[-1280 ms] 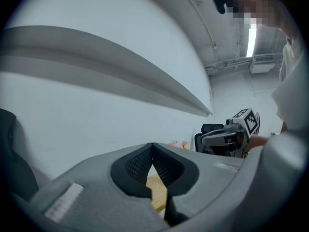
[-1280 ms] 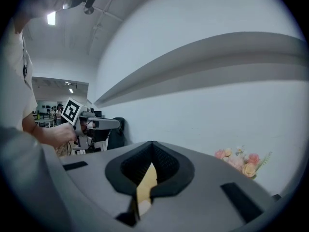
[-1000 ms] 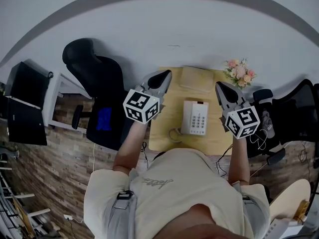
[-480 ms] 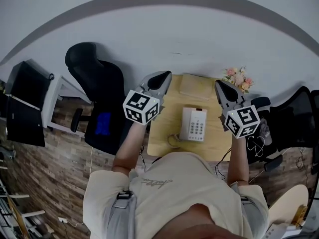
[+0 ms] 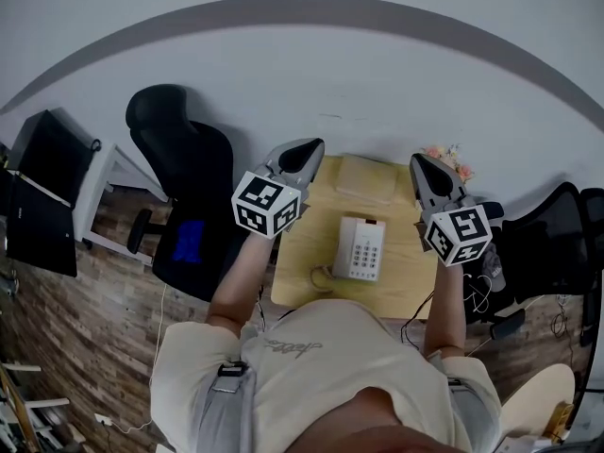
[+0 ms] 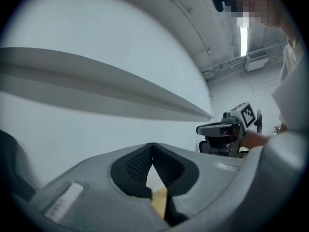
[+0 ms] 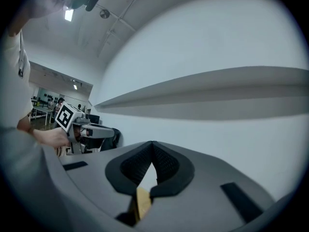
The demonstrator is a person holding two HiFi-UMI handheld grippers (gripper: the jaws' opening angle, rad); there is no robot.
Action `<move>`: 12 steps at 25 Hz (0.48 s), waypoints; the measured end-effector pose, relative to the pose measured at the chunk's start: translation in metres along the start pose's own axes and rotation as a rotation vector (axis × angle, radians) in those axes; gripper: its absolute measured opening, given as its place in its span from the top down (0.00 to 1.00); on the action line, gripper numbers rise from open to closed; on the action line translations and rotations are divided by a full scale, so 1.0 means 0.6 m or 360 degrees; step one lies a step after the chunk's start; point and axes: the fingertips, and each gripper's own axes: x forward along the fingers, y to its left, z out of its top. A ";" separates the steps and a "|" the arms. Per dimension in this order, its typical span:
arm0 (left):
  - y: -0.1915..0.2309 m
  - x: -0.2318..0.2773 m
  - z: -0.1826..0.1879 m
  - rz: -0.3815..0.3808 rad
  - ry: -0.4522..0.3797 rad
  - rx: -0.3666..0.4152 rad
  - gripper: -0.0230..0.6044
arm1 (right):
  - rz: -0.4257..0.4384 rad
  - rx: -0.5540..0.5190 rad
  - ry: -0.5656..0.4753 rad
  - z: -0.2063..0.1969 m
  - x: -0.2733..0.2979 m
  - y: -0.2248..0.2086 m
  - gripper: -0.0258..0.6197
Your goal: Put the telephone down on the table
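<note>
Both arms reach forward. The left gripper (image 5: 304, 151) and right gripper (image 5: 422, 165) point level above the table (image 5: 300, 253), jaws closed together, empty. The telephone (image 5: 363, 249) lies mid-table between them.

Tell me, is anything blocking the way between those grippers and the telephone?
Nothing visible does. The telephone lies in the open on the table, between the left gripper and the right gripper, both with jaws shut and empty.
</note>
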 end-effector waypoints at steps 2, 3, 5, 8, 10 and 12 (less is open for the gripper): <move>-0.001 0.000 0.004 0.0001 -0.0015 -0.0003 0.94 | 0.0002 -0.0013 -0.0010 0.008 0.001 -0.001 0.96; -0.001 0.000 0.007 0.0004 -0.0025 -0.0006 0.94 | 0.0005 -0.0019 -0.0015 0.013 0.002 -0.002 0.96; 0.002 0.000 0.015 0.0013 -0.0046 -0.0011 0.94 | 0.0001 -0.0029 -0.0023 0.020 0.004 -0.002 0.96; 0.005 0.000 0.024 0.0020 -0.0061 -0.0005 0.94 | -0.0011 -0.0014 -0.0043 0.025 0.005 -0.002 0.96; 0.006 0.000 0.030 0.0022 -0.0071 0.0006 0.94 | -0.0013 -0.0007 -0.0052 0.028 0.006 -0.001 0.96; 0.005 -0.002 0.034 0.0020 -0.0073 0.0020 0.94 | -0.0003 -0.0007 -0.0054 0.029 0.005 0.003 0.96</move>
